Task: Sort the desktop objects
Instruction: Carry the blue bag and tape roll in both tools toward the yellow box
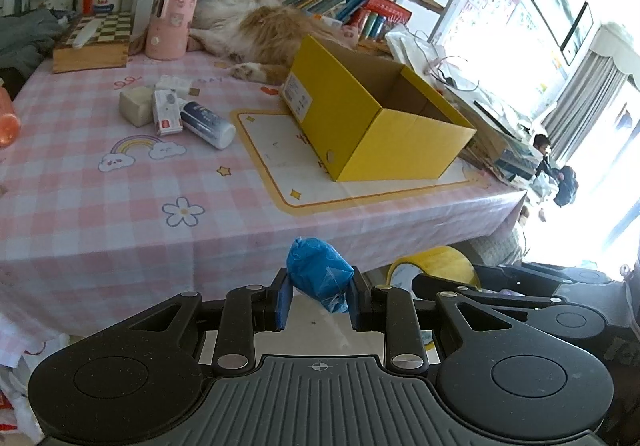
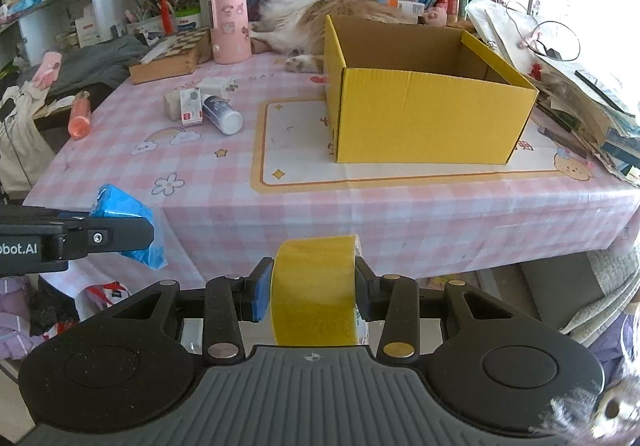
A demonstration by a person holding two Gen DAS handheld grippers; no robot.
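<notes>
My left gripper point(image 1: 319, 300) is shut on a blue plastic-wrapped bundle point(image 1: 318, 272), held off the table's near edge. The same bundle point(image 2: 120, 210) and left gripper point(image 2: 132, 236) show at the left of the right wrist view. My right gripper point(image 2: 313, 288) is shut on a yellow tape roll point(image 2: 314, 286), also in front of the table edge; the roll point(image 1: 440, 266) shows beside the left gripper. An open yellow cardboard box point(image 2: 424, 114) point(image 1: 380, 134) stands empty on the pink checked tablecloth point(image 2: 200, 174).
A white block point(image 1: 136, 106), a small white carton point(image 1: 166, 112) and a white bottle point(image 1: 208, 124) lie together left of the box. A pink canister point(image 1: 172, 20), a chessboard box point(image 1: 94, 42) and a sleeping cat point(image 1: 256, 26) sit at the back. Paper piles point(image 2: 580, 106) crowd the right side.
</notes>
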